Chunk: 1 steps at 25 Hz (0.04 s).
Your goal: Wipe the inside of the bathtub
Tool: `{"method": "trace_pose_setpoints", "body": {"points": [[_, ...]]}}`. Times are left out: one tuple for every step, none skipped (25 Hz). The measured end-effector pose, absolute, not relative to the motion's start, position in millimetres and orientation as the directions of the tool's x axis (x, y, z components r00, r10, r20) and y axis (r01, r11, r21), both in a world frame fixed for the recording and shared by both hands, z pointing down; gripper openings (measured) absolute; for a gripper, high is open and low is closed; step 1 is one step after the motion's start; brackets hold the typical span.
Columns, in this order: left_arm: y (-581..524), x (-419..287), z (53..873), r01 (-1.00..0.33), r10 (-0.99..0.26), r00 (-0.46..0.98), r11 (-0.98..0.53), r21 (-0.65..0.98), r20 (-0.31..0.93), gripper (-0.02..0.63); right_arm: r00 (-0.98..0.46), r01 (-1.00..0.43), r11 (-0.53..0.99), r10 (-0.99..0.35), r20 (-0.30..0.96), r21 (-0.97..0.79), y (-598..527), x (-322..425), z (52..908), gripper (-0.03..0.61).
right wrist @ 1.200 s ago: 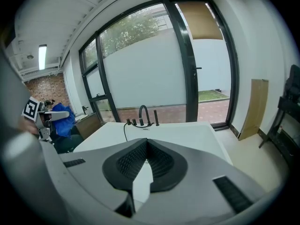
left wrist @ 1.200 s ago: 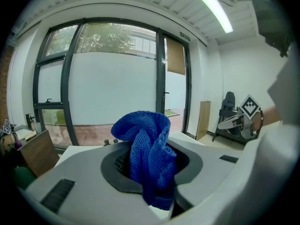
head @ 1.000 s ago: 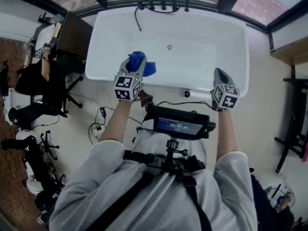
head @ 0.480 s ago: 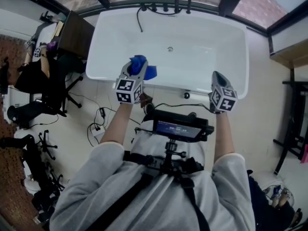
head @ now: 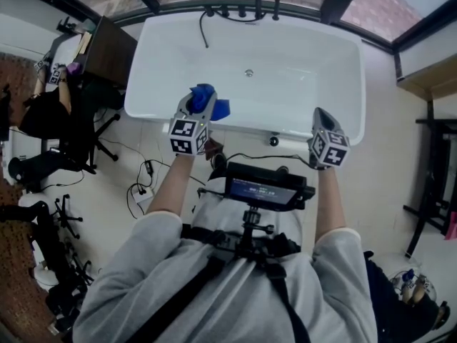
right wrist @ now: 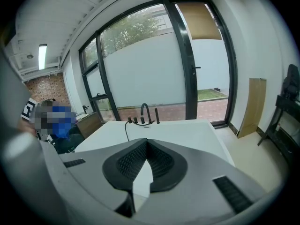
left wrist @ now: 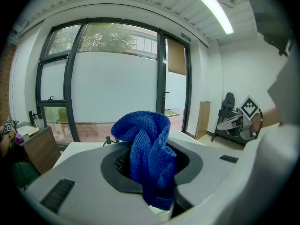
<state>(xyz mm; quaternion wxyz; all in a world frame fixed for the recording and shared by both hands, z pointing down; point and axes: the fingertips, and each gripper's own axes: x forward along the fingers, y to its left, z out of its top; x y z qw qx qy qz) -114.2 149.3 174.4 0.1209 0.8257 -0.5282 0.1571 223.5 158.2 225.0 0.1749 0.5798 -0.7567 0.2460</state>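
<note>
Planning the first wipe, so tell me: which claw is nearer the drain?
Left. The left claw, holding the cloth, hangs over the tub's near rim, left of the drain; the right claw sits farther off along that rim, to the drain's right.

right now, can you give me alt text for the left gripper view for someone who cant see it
The left gripper is shut on a bunched blue cloth that sticks up between its jaws. Beyond it lies the white bathtub, with a tall dark-framed window behind and a ceiling light strip overhead.
</note>
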Motion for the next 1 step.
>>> {"method": "trace_pose_setpoints", "body": {"points": [[148.6, -114.2, 174.7, -0.91, -0.834, 0.392, -0.412, 0.034, 0.388, 0.11, -0.266, -0.964, 0.206, -0.791, 0.551, -0.17, 157.8, 224.2, 225.6, 0.009]]}}
